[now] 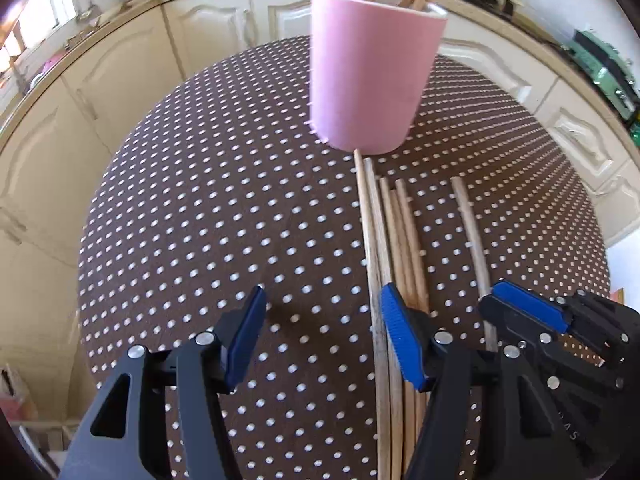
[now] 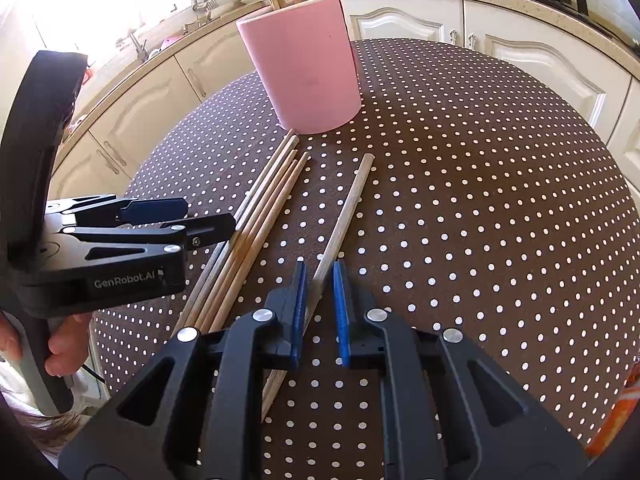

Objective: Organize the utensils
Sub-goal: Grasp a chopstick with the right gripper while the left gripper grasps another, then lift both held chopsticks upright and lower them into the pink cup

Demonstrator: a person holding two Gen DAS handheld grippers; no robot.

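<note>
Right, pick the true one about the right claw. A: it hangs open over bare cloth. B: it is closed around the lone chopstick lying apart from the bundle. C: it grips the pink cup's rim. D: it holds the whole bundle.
B: the right claw pinches the lone chopstick, apart from the bundle.

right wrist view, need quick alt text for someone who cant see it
The right hand-held gripper is shut on a single wooden chopstick lying on a brown polka-dot tablecloth. A bundle of chopsticks lies to its left, under the open left hand-held gripper. Behind them, a pink cup holds more chopsticks.
</note>
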